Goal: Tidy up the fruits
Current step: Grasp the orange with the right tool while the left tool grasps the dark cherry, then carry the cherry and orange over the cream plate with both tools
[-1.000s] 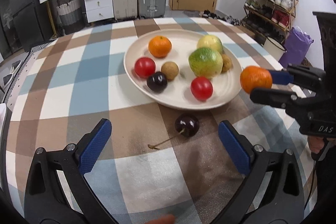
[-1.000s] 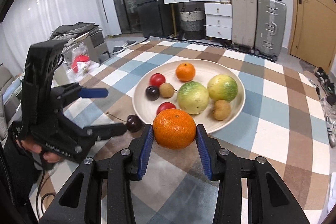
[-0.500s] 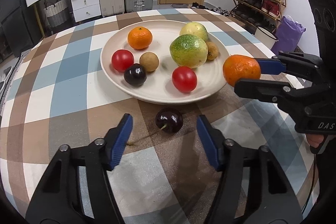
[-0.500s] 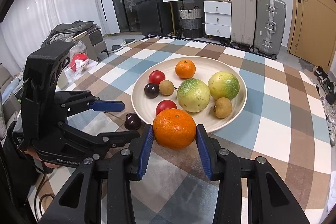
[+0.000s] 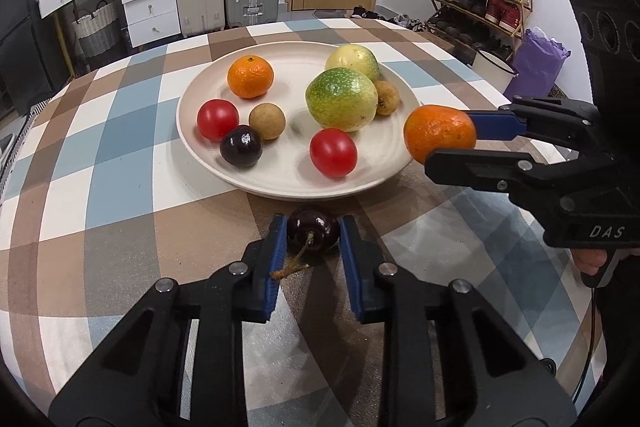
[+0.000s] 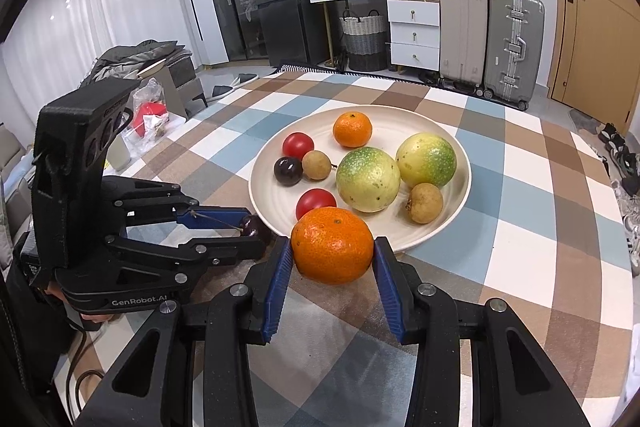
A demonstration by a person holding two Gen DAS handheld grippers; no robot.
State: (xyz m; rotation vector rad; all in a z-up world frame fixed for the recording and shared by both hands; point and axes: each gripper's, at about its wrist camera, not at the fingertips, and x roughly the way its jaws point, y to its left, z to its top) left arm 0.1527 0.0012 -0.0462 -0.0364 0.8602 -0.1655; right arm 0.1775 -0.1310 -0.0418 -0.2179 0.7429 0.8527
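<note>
both fingers (image 5: 280,239) angled down, gripping fruit

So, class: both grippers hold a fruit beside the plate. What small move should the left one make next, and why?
Probably lift the dark cherry straight up off the checked cloth. The left gripper has shut on it, while its stem trails back between the jaws, and the plate rim lies just ahead.

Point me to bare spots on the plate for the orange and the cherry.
Plate: bare along the near rim, in front of the dark plum and near red tomato, and the centre strip between the longan and big green fruit. Crowded on the right: the green fruits and small brown one bunch together.
</note>
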